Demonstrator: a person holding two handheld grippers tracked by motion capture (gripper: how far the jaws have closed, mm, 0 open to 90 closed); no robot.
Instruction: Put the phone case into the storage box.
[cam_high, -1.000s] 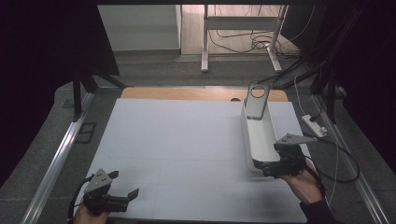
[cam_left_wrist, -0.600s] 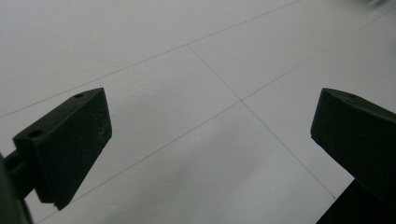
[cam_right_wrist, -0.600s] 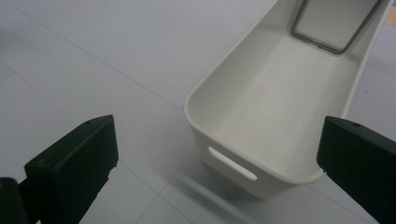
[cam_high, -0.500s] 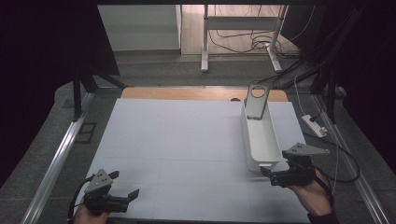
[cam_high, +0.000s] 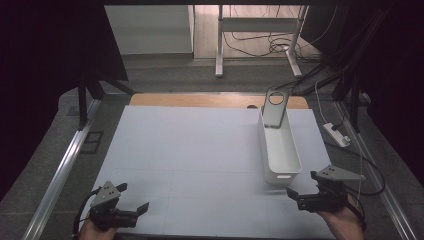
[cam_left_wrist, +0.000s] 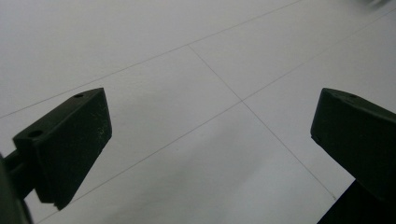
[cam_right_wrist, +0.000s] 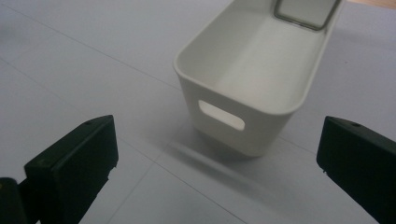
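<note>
White bin (cam_high: 280, 150) sits right of centre in the high view, on the pale table (cam_high: 190, 150). Long and narrow; long axis runs from lower right up toward the top of the frame, tilted slightly left, so it points away from the person. Near short end has a slot handle facing the right gripper (cam_high: 300, 198); far end holds a grey flat holder (cam_high: 274, 107) with a round hole, leaning upright against the far wall. In the right gripper view the bin (cam_right_wrist: 254, 79) is at upper centre, slot end nearest, length running off to the upper right, grey holder (cam_right_wrist: 306, 11) at the top edge. Right gripper at lower right of the high view, just below the bin's near end, not touching; jaws spread wide, nothing between them. Left gripper (cam_high: 131, 214) at lower left, well apart from the bin, jaws also spread wide over bare table (cam_left_wrist: 196, 107).
</note>
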